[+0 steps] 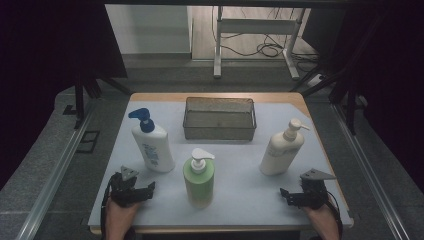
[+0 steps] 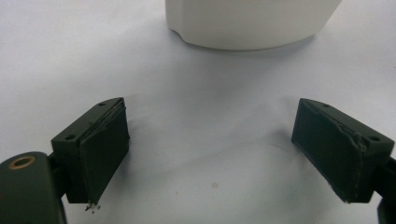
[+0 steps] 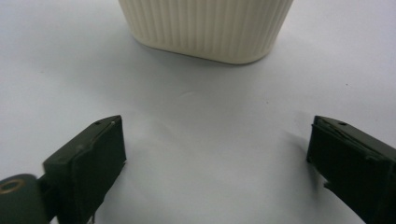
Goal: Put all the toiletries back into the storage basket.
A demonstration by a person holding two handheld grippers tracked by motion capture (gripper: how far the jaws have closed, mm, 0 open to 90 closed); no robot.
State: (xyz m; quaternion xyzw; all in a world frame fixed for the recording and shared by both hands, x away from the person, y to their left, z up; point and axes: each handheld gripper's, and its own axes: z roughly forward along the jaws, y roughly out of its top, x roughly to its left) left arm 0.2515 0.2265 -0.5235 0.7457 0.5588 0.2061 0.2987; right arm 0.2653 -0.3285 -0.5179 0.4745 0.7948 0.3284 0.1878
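Three pump bottles stand on the pale mat (image 1: 240, 195). A white bottle with a blue pump (image 1: 151, 145) is at the left, a green bottle with a white pump (image 1: 199, 179) at the front middle, and a cream bottle (image 1: 281, 149) at the right. My left gripper (image 1: 141, 191) rests near the front left, open and holding nothing. In the left gripper view its jaws (image 2: 210, 123) stand wide apart, with the white bottle's base (image 2: 247, 23) just ahead. My right gripper (image 1: 289, 196) sits open at the front right. The cream bottle's ribbed base (image 3: 205, 28) lies ahead of its jaws (image 3: 215, 133).
A wire mesh basket (image 1: 219, 131) stands at the back middle of the mat. The wooden table edge (image 1: 215, 96) runs behind it. Metal rails flank the table on both sides, and a frame with cables stands on the floor beyond.
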